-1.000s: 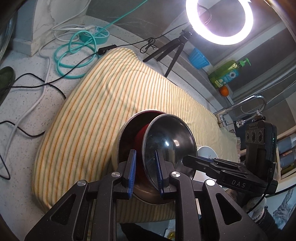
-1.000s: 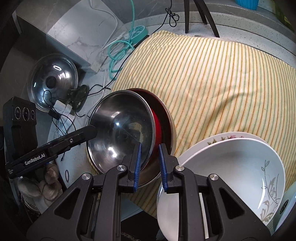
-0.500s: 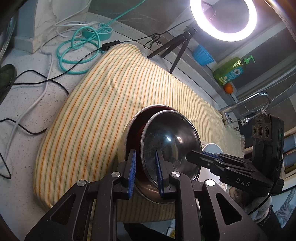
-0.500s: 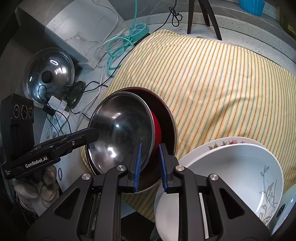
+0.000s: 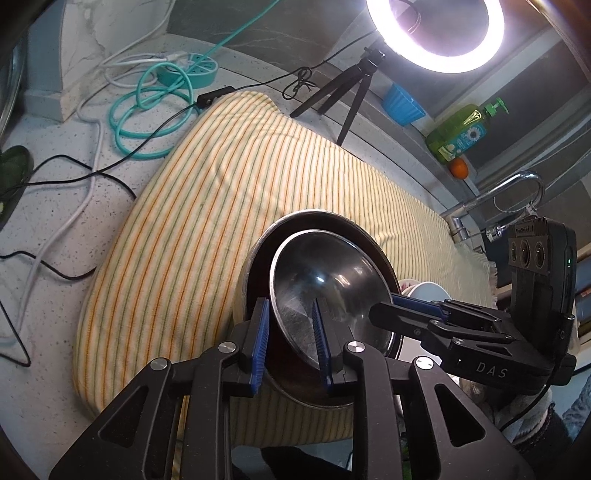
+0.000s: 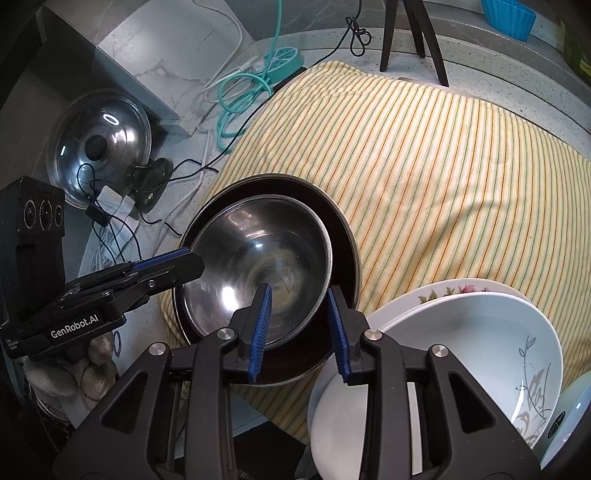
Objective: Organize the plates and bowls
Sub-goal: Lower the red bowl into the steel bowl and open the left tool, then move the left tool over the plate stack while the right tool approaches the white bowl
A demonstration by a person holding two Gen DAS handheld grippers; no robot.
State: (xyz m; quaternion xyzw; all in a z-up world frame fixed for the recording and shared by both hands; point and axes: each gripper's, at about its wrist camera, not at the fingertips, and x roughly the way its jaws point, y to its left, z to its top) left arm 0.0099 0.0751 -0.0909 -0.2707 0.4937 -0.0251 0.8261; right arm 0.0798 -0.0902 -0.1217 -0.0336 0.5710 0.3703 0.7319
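A small steel bowl (image 5: 325,280) (image 6: 258,266) lies nested inside a larger dark steel bowl (image 5: 258,258) (image 6: 343,236) on the striped yellow cloth (image 5: 207,206) (image 6: 424,166). My left gripper (image 5: 290,332) is open, its jaws standing either side of the small bowl's near rim. My right gripper (image 6: 299,328) is open, its jaws astride the small bowl's rim on the other side. Each gripper shows in the other's view, the right (image 5: 406,310) and the left (image 6: 177,262). White plates and a white bowl (image 6: 461,350) are stacked to the right of the steel bowls.
A ring light on a tripod (image 5: 436,33), a blue cup (image 5: 400,105), a green soap bottle (image 5: 461,129) and a tap (image 5: 509,192) line the back. Teal and black cables (image 5: 147,110) and a pot lid (image 6: 99,140) lie left of the cloth.
The small steel bowl has gone from tilted up to lying flat inside the larger bowl. Both grippers have opened and let go of its rim.
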